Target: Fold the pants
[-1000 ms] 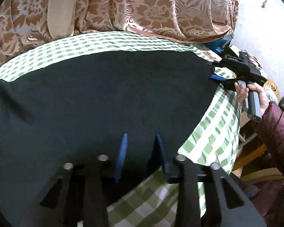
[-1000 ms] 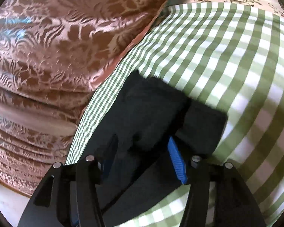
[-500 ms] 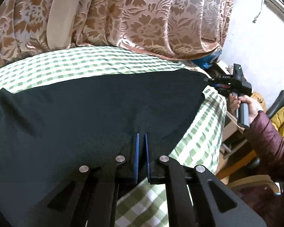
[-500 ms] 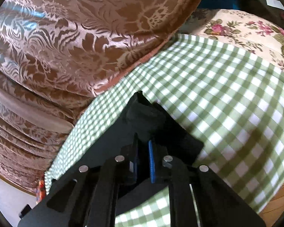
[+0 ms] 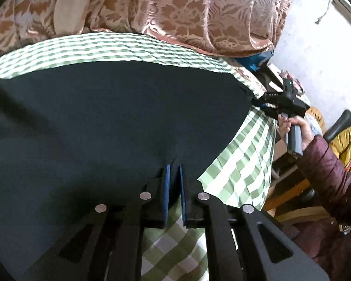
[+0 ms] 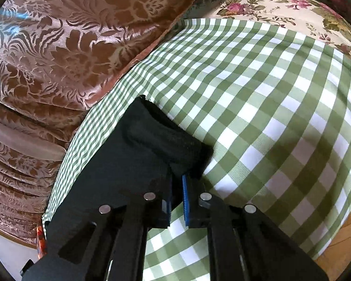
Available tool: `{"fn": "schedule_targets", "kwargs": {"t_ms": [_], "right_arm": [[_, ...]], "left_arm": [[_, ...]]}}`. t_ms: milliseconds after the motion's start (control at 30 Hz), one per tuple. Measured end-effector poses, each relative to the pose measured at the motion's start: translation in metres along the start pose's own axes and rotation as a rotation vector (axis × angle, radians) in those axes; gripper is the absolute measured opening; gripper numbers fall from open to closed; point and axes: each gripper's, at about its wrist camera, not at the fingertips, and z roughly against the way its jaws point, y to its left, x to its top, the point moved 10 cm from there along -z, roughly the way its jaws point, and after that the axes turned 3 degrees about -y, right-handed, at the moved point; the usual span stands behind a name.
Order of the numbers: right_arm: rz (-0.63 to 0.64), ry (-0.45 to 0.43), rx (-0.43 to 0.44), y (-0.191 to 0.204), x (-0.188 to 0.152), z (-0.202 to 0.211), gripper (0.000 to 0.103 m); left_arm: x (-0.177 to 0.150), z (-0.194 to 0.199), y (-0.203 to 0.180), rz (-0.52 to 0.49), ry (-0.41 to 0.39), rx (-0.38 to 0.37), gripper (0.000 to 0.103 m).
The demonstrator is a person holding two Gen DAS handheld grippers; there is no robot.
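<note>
Gripping the black knit pants [image 5: 110, 121] at two points of one edge, we have both tools clamped on cloth: the left gripper [image 5: 174, 171], at the lower middle of its own view, has its blue pads [image 5: 167, 187] pinching the near hem, though its jaws are easing open a little with the fabric between them, and the right gripper [image 6: 176, 182] is clenched on a bunched corner of the same garment at the centre of its frame. The pants lie spread flat across the green-and-white checked cloth [image 6: 257, 107] that covers the bed, filling the left and middle of the left wrist view, with the brown floral quilt [image 5: 175, 11] heaped along the top. At the right of that view we see the right gripper [image 5: 257, 100] nipping the far corner, carried by a hand [image 5: 297, 128] in a maroon padded sleeve [image 5: 334, 175]. We judge the step in hand to be the lift that carries this edge over for the first fold. To do it well, we should firm up the left pinch before raising (a slack pad lets knit slide out), lift both corners together and level, keep the edge taut between them without stretching it, and lay it down square on the opposite edge so no crease forms.
</note>
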Motion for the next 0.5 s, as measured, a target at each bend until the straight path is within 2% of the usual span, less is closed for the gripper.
{"fn": "schedule_targets", "kwargs": {"t_ms": [67,100,167,200,267,333,400,500], "right_arm": [[-0.024,0.005,0.007,-0.002,0.001,0.002,0.011],[-0.033,0.000,0.003,-0.003,0.003,0.007,0.017],[0.013,-0.034,-0.062,0.000,0.007,0.018,0.051],[0.059,-0.077,-0.124,0.003,0.010,0.029,0.064],[0.111,-0.111,-0.131,0.017,0.011,0.042,0.064],[0.169,-0.126,-0.081,0.045,0.005,0.050,0.064],[0.224,-0.080,-0.002,0.077,-0.012,0.043,0.064],[0.385,0.046,0.123,0.142,-0.065,0.020,0.064]], "left_arm": [[0.001,0.006,-0.002,0.016,-0.003,-0.025,0.017],[0.002,0.012,-0.003,0.039,-0.011,-0.048,0.031],[0.006,0.023,-0.005,0.072,-0.028,-0.085,0.050],[0.008,0.034,-0.006,0.088,-0.054,-0.106,0.051],[0.013,0.048,-0.001,0.109,-0.093,-0.107,0.051],[0.016,0.054,0.008,0.130,-0.119,-0.080,0.051],[0.017,0.055,0.022,0.163,-0.133,-0.027,0.051],[0.012,0.051,0.037,0.210,-0.135,0.032,0.051]]}}
